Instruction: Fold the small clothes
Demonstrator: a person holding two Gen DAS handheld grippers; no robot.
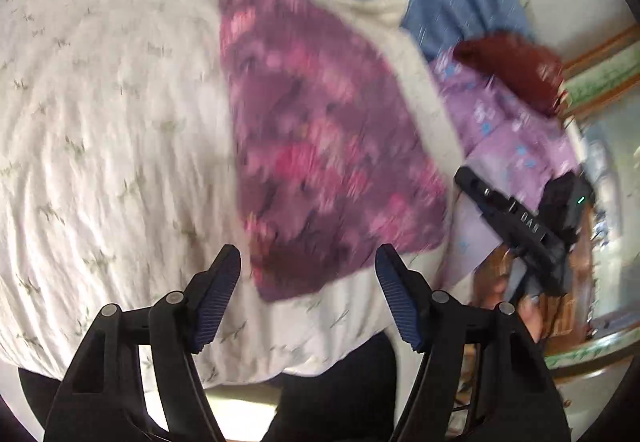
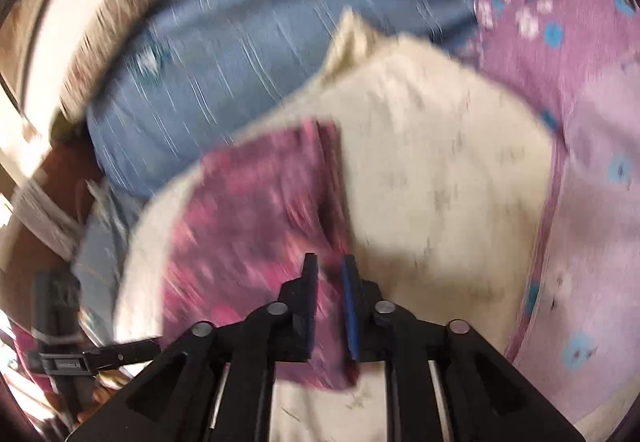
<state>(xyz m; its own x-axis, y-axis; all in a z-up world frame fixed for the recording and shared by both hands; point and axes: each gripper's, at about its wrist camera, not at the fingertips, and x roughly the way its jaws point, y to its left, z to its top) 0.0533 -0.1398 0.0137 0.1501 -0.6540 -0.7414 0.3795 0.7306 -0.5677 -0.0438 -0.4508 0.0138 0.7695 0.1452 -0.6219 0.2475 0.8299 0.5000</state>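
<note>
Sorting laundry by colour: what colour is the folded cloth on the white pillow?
Purple with pink blotches, the folded cloth shows best in the left wrist view.

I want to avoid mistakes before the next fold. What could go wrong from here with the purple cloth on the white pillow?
1. The purple patterned cloth lies near the white pillow edge; a pull could drag it off.
2. The right gripper is nearly closed, nothing clearly held, so it may miss the edge.
3. The left gripper hangs open above the cloth corner and could pinch the pillow too.
</note>
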